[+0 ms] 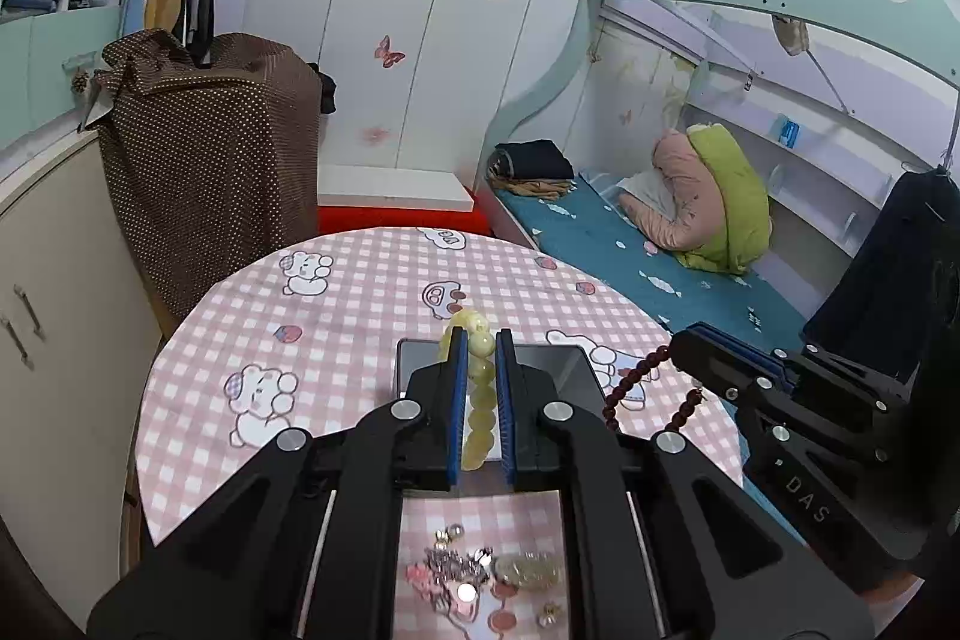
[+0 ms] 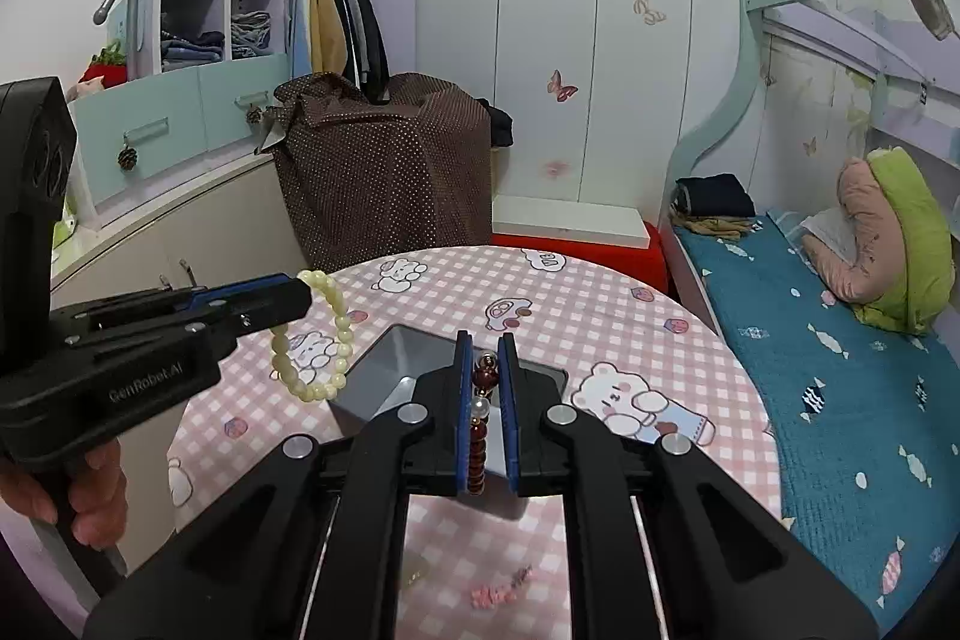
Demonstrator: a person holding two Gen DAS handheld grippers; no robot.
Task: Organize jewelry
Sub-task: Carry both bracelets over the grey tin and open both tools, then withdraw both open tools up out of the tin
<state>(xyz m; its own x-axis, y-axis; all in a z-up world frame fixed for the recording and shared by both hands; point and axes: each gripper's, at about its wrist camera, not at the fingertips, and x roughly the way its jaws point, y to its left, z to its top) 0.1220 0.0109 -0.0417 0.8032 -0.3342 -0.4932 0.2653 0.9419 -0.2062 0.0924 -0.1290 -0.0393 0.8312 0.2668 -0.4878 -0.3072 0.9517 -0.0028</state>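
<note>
My left gripper (image 1: 480, 340) is shut on a pale yellow bead bracelet (image 1: 480, 400), held above a grey tray (image 1: 564, 364) on the round table. From the right wrist view the same bracelet (image 2: 336, 334) hangs from the left gripper (image 2: 300, 292). My right gripper (image 2: 485, 343) is shut on a dark red bead bracelet (image 2: 480, 436) with a white pearl, above the tray (image 2: 390, 370). In the left wrist view the red bracelet (image 1: 636, 382) hangs from the right gripper (image 1: 684, 346). A small heap of loose jewelry (image 1: 480, 574) lies on the cloth near me.
The round table (image 1: 240, 328) has a pink checked cloth with bear prints. A bed with blue bedding (image 2: 840, 370) runs along the right. A brown dotted covered object (image 2: 384, 172) and a cabinet (image 1: 60, 280) stand to the left. Pink trinkets (image 2: 504, 586) lie near the front edge.
</note>
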